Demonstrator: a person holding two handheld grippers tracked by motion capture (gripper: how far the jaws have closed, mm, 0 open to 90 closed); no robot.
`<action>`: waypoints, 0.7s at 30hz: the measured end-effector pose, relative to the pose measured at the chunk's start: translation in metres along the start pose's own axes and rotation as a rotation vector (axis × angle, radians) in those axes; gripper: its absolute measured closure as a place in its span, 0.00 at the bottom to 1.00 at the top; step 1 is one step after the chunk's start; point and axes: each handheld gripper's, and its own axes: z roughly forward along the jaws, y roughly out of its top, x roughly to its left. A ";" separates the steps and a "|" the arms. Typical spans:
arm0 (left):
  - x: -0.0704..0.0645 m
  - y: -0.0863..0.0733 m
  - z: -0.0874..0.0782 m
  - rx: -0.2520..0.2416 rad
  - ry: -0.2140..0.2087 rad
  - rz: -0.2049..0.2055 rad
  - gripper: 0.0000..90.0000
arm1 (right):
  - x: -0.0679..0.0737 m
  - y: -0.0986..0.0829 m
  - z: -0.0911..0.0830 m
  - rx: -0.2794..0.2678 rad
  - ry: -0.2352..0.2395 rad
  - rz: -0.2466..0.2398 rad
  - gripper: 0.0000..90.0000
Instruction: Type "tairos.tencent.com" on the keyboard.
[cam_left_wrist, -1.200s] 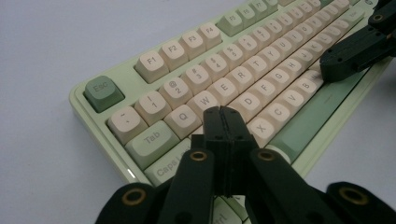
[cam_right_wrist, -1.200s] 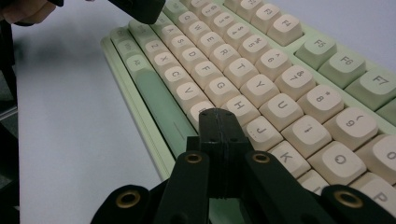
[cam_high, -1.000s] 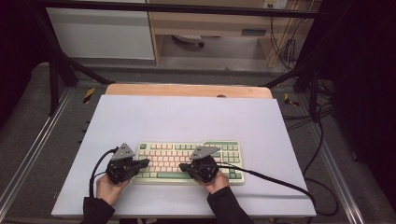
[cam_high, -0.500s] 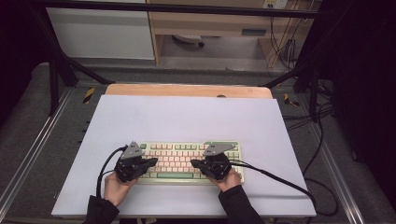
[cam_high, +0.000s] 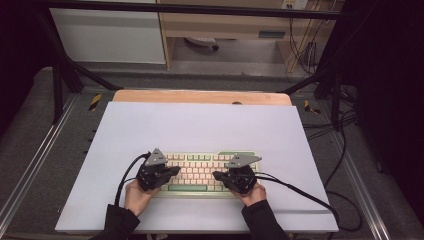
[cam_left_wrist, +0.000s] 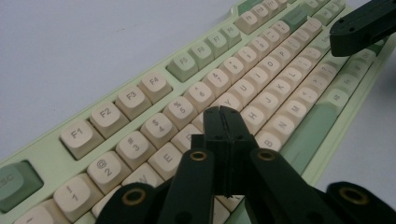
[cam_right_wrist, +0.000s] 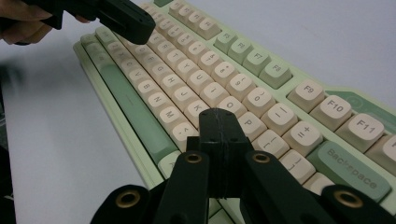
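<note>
I have both tools over the keyboard (cam_high: 200, 172), which lies flat on the near half of the white table (cam_high: 200, 125), its long side running left to right and its space bar toward me. My left gripper (cam_left_wrist: 224, 122) has its fingers pressed tight together with nothing between them, so they make one blunt tip; that is how I want them for poking a single key rather than catching two. In the left gripper view that tip sits low over the left-middle letter keys, around the row of R and T, though I cannot tell whether it is touching a cap. My right gripper (cam_right_wrist: 219, 122) is closed the same way, empty, and its tip hangs over the right-hand letters near L and P, close to the caps.

From above, my left hand (cam_high: 136, 196) and right hand (cam_high: 255, 192) rest at the near edge of the keyboard, one at each end, and the two tools angle inward toward its middle. I judge this split is sensible: each tip covers its own half, as in ordinary typing, and neither cable drags across the keys. The cables trail off to the left and right along the table. The mint green space bar (cam_right_wrist: 135, 109) lies just near of both tips.
</note>
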 end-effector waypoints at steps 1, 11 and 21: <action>-0.001 0.001 0.001 0.002 -0.001 0.001 1.00 | -0.001 -0.001 0.000 -0.001 -0.002 -0.002 1.00; -0.001 0.007 0.015 0.014 0.009 -0.006 1.00 | -0.002 -0.004 -0.002 0.004 -0.003 0.005 1.00; 0.000 0.006 0.023 0.034 0.022 0.001 1.00 | -0.002 -0.004 -0.003 0.000 -0.002 0.003 1.00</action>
